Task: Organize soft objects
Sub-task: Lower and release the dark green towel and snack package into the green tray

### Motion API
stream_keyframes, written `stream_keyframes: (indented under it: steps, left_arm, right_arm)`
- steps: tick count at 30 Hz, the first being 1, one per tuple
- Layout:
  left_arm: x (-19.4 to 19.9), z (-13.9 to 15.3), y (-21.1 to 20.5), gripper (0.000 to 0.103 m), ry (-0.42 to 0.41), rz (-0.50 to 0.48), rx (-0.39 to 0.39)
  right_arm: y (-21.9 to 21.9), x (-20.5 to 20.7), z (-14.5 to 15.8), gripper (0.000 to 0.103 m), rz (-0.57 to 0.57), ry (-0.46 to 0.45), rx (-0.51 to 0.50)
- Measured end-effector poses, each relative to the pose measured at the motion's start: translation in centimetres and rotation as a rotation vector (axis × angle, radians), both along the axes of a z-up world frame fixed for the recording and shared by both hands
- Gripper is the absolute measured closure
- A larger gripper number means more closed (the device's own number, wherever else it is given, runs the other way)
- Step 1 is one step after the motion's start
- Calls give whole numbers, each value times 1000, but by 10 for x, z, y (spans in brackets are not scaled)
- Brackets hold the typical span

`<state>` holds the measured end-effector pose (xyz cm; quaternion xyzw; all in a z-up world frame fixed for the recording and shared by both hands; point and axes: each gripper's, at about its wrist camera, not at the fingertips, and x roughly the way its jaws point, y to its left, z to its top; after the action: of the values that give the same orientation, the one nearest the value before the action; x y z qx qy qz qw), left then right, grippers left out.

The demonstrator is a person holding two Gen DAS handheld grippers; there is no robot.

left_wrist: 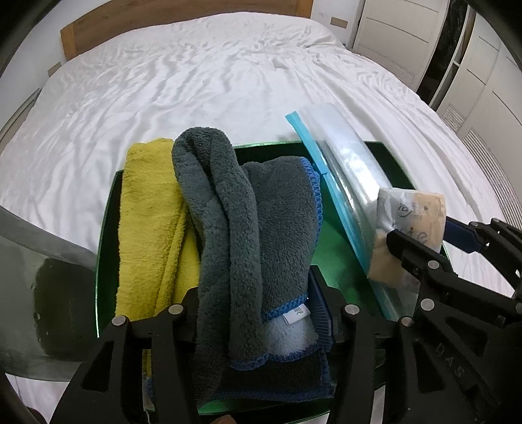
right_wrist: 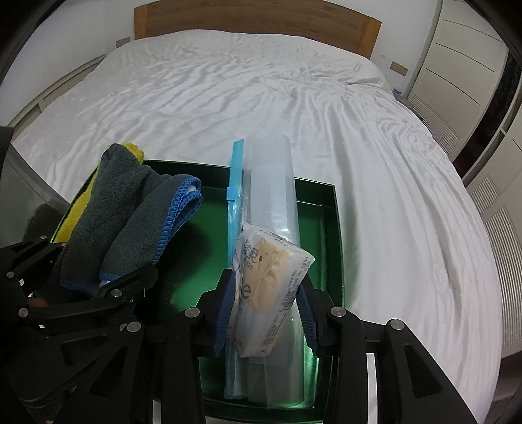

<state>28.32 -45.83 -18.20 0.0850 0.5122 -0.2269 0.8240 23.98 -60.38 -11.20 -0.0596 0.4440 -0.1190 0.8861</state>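
A green tray point(left_wrist: 339, 261) lies on the white bed. My left gripper point(left_wrist: 261, 313) is shut on a grey towel with blue trim point(left_wrist: 261, 228), held over the tray's left half; it also shows in the right wrist view point(right_wrist: 130, 221). A yellow towel point(left_wrist: 150, 221) lies folded along the tray's left side. My right gripper point(right_wrist: 266, 313) is shut on a tissue pack point(right_wrist: 270, 287) together with a clear zip bag with a blue seal point(right_wrist: 274, 182), over the tray's right half point(right_wrist: 332, 234). The right gripper also appears in the left wrist view point(left_wrist: 424, 241).
The white wrinkled bed sheet point(right_wrist: 261, 98) spreads all around the tray. A wooden headboard point(right_wrist: 254, 19) stands at the far end. White wardrobe doors point(right_wrist: 463, 58) are on the right. A dark reflective panel point(left_wrist: 39, 287) stands at the tray's left.
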Motion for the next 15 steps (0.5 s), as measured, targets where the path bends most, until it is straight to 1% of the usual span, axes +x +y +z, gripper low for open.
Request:
stream_keyframes:
  steps: [7, 11, 12, 15]
  left_arm:
    - [0, -3, -2, 53, -1, -7, 21]
    - [-2, 1, -2, 53, -14, -7, 24]
    - [-2, 2, -2, 53, -17, -6, 26]
    - [-3, 4, -2, 51, -25, -1, 28]
  right_arm:
    - [-3, 8, -4, 64, -26, 44, -74]
    - [2, 11, -3, 62, -8, 51, -65]
    - [4, 10, -2, 59, -1, 49, -58]
    - [4, 6, 1, 56, 0, 42, -52]
